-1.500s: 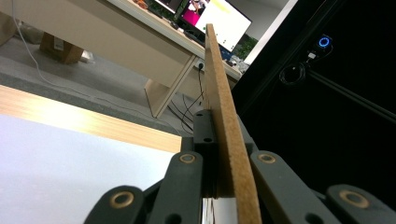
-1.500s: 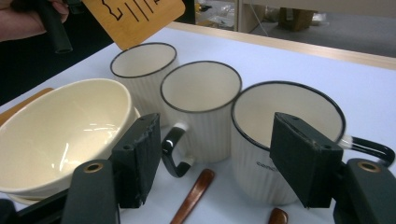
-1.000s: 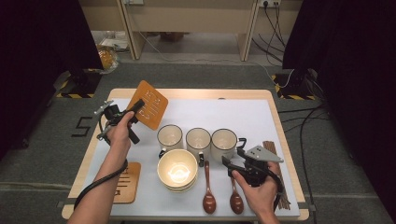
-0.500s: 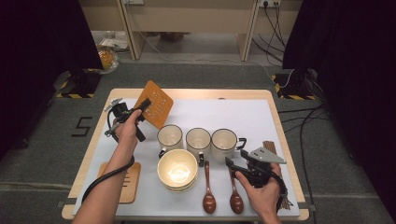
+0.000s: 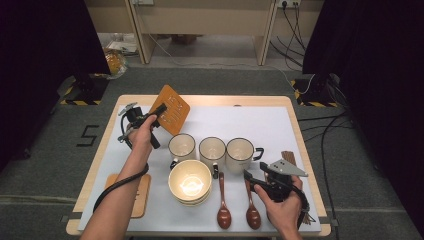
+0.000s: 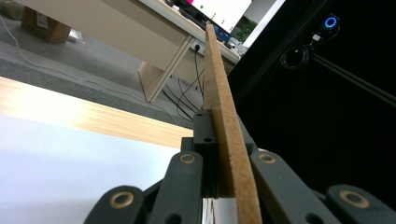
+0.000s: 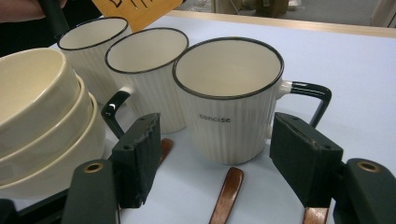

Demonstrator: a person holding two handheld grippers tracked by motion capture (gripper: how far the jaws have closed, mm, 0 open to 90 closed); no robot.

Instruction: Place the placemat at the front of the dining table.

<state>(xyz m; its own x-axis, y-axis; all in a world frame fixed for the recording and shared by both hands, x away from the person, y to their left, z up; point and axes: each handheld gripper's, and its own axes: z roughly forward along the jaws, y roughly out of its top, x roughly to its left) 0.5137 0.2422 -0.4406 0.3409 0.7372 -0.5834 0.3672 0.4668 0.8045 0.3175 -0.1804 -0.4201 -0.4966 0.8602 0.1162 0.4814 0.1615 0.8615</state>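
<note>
Your table (image 5: 260, 125) fills the middle of the high view, white mat on top. Upper left of it, your left gripper (image 5: 161, 111) is clamped on a wooden board (image 5: 172, 109). That board is lifted and tilted, clear of the mat; in the left gripper view its edge (image 6: 224, 116) runs up the centre, pinched tight between the jaws. Lower right of the high view, your right gripper (image 5: 252, 178) sits spread wide and holding nothing. In the right gripper view its jaws flank the nearest mug (image 7: 229, 98) without touching. Two more mugs (image 7: 144, 74) sit left of it, stacked bowls (image 5: 189, 182) at lower centre, two brown spoons (image 5: 223, 202) beside them.
</note>
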